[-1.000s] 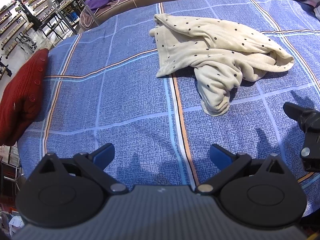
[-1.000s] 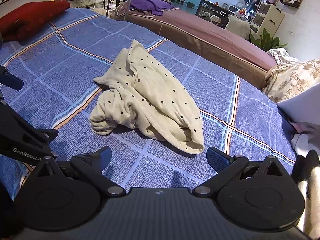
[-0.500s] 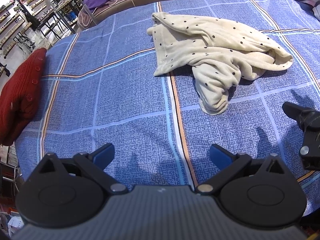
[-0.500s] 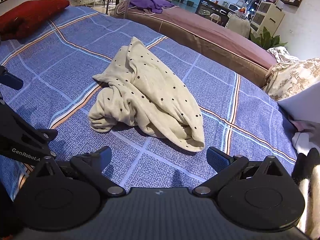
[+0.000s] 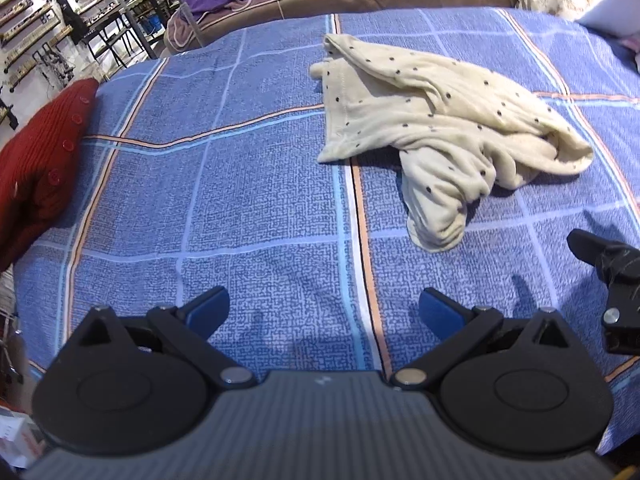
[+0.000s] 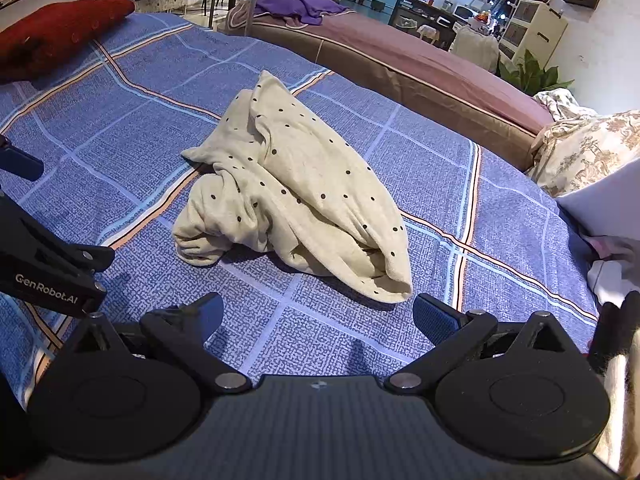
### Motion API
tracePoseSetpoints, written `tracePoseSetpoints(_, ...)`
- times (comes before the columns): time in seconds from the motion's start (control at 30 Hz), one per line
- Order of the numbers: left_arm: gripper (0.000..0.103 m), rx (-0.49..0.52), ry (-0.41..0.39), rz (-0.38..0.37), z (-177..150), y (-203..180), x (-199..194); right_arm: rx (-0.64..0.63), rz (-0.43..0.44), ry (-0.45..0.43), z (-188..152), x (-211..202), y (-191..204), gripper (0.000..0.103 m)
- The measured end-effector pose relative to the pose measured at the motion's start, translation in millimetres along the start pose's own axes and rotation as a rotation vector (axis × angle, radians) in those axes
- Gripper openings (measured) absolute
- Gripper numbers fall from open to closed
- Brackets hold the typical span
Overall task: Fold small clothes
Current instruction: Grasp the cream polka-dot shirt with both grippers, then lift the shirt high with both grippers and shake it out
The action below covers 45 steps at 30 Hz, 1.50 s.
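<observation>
- We see our left gripper (image 5: 323, 307) low in the left wrist view, its 2 blue-tipped fingers (image 5: 208, 305) spread wide over bare bedspread, gripping nothing.
- Our right gripper (image 6: 318, 314) is likewise spread wide and empty, hanging just above the bed.
- The crumpled cream garment with small black dots (image 5: 440, 136) lies on the blue checked bedspread with orange and white stripes (image 5: 248, 184); from the left gripper it sits at about 1 o'clock, well apart from the fingertips.
- In the right wrist view the same garment (image 6: 296, 196) lies at 12 o'clock, and its near folded edge comes close to the right-hand fingertip (image 6: 434, 318) without touching it.
- 1 bunched, tube-like part of the garment points toward the left gripper, while a flatter hemmed panel spreads at 11 o'clock in that view.
- The right gripper's black frame shows at 3 o'clock in the left wrist view; the left gripper's frame, with white lettering, shows at 9 o'clock in the right wrist view.
- A dark red ribbed cushion with buttons (image 5: 36, 168) rests at the bed's edge at 9 o'clock.
- A purple cloth (image 6: 296, 6) lies on the mauve-brown bed (image 6: 400, 60) behind, at 12 o'clock.
</observation>
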<state>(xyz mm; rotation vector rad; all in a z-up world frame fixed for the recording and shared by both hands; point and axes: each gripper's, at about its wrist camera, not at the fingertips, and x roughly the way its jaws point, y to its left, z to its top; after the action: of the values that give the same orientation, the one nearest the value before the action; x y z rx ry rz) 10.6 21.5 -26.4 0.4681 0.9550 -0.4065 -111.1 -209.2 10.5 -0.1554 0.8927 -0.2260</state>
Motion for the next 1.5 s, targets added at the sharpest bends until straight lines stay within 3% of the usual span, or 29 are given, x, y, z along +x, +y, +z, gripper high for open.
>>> tracePoseSetpoints(0.1,0.103,-0.044,-0.021,-0.009,-2.2,11.7,3.9,0.048,0.034,-0.082,-2.6,-3.7,-7.3,0.103)
tracePoseSetpoints(0.23,0.103,-0.140,-0.040,-0.020,-8.3,40.9,12.7,0.120,0.149,-0.193,-4.6,-2.2,-20.9,0.103)
tracePoseSetpoints(0.37,0.103,-0.250,-0.043,-0.033,-13.9,69.6,23.5,0.128,0.203,-0.227,14.2,17.6,-20.6,0.103)
tracePoseSetpoints(0.47,0.103,-0.289,-0.042,-0.064,-16.1,79.7,30.1,0.091,0.237,-0.226,35.1,41.5,-10.2,0.080)
tracePoseSetpoints(0.67,0.103,-0.273,-0.001,-0.083,-18.1,75.9,43.4,0.042,0.181,-0.225,63.8,88.8,15.4,0.078)
tracePoseSetpoints(0.73,0.103,-0.263,0.005,-0.090,-16.3,72.8,45.9,0.022,0.153,-0.198,67.1,99.0,17.2,0.028)
tracePoseSetpoints(0.8,0.103,-0.250,-0.002,-0.098,-13.4,69.7,45.9,0.069,0.151,-0.233,67.5,87.4,6.2,0.004)
tracePoseSetpoints(0.97,0.103,-0.245,-0.057,-0.149,7.1,58.9,45.5,0.191,-0.051,-0.484,63.2,-0.5,-55.2,0.002)
tracePoseSetpoints(1.1,0.103,-0.265,-0.111,-0.263,35.2,47.0,48.8,0.262,-0.269,-0.509,45.4,-35.4,-121.5,0.002)
tracePoseSetpoints(1.2,0.103,-0.270,-0.143,-0.324,57.8,36.8,58.4,0.468,-0.334,-0.507,22.6,-50.8,-174.5,0.002)
tracePoseSetpoints(1.27,0.103,-0.295,-0.149,-0.330,71.2,30.5,67.3,0.524,-0.380,-0.546,11.8,-67.0,-187.8,0.002)
tracePoseSetpoints(1.33,0.103,-0.342,-0.156,-0.405,83.4,23.7,77.4,0.506,-0.365,-0.607,8.7,-85.6,-183.4,0.002)
tracePoseSetpoints(1.43,0.103,-0.415,-0.137,-0.536,97.7,8.6,94.4,0.440,-0.261,-0.666,20.1,-109.7,-166.1,0.002)
tracePoseSetpoints(1.5,0.103,-0.412,-0.097,-0.512,104.0,-7.0,98.9,0.397,-0.186,-0.740,28.7,-129.8,-160.8,0.002)
